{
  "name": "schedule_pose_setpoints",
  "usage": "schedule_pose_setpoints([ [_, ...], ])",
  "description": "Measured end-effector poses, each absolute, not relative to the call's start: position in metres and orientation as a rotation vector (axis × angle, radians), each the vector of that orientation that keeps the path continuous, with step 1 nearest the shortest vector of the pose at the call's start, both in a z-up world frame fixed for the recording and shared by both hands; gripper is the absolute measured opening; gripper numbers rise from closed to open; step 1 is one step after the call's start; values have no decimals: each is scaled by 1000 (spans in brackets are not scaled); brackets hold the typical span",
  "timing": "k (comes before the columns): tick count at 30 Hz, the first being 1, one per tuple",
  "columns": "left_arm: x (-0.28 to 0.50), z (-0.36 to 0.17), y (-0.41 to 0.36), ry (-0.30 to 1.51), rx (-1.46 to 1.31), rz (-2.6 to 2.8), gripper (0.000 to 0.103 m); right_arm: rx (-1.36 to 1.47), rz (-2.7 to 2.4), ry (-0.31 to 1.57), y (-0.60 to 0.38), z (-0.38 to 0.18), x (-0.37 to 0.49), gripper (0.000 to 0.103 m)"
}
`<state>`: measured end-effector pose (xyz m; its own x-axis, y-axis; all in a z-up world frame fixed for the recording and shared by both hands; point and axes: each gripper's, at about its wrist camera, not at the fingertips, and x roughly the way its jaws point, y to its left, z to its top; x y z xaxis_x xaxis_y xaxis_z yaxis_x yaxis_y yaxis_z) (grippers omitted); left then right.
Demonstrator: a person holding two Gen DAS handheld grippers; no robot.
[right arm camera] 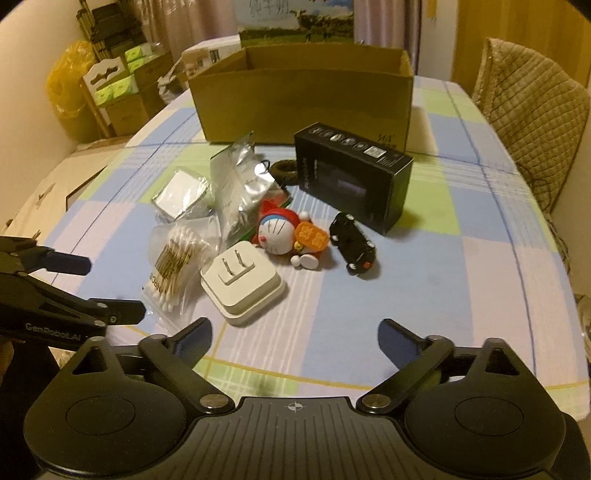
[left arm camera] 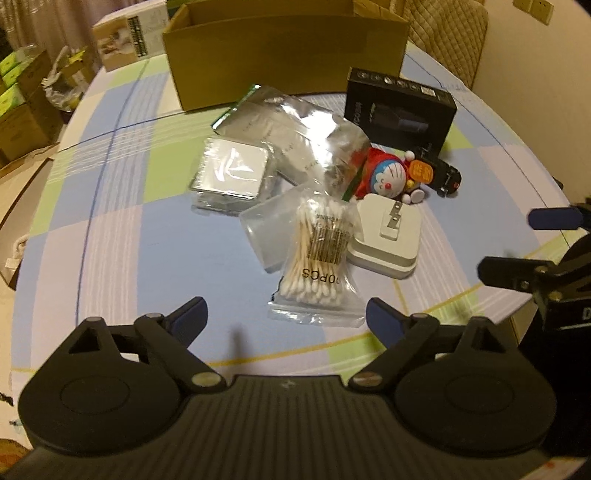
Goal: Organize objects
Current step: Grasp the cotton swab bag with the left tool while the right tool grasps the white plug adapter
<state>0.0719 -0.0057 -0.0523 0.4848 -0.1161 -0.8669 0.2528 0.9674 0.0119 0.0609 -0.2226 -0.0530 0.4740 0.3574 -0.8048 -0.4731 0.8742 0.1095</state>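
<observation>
A pile lies mid-table: a bag of cotton swabs [left arm camera: 321, 258], a white plug adapter [left arm camera: 388, 236], a Doraemon toy [left arm camera: 391, 173], a black toy car [right arm camera: 352, 245], a black carton [left arm camera: 402, 107], a silver foil pouch [left arm camera: 295, 125] and a square wrapped packet [left arm camera: 232, 173]. Behind them stands an open cardboard box [left arm camera: 284, 55]. My left gripper [left arm camera: 286, 306] hovers open just short of the swab bag, holding nothing. My right gripper [right arm camera: 295, 326] is open and bare, near the adapter [right arm camera: 243, 284] and over the checked cloth.
A dark ring [right arm camera: 284, 170] lies between the pouch and the carton. A padded chair [right arm camera: 532, 110] stands at the table's far right. Stacked cartons and bags [right arm camera: 110, 85] crowd the floor on the left. A white box [left arm camera: 129, 33] sits beside the cardboard box.
</observation>
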Motion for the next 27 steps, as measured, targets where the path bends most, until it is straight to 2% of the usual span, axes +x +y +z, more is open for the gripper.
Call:
schedule_pose_setpoints([
  [10,85,-64,-15,1063,178,-271,85,-146,515,979,-220,-65,76,88],
  [15,90,-69,-19,1071,186,-300,69,-153,514,987,-221,-70,79,88],
  [19,92,-72,-22,1064,204,-329,66,-162,520,993,-221,-75,81,88],
  [24,97,-77,-21,1060,204,-363,46,-202,557,985,-217,-77,82,88],
  [27,100,-81,-20,1064,207,-388,40,-231,590,978,-213,-80,83,88],
])
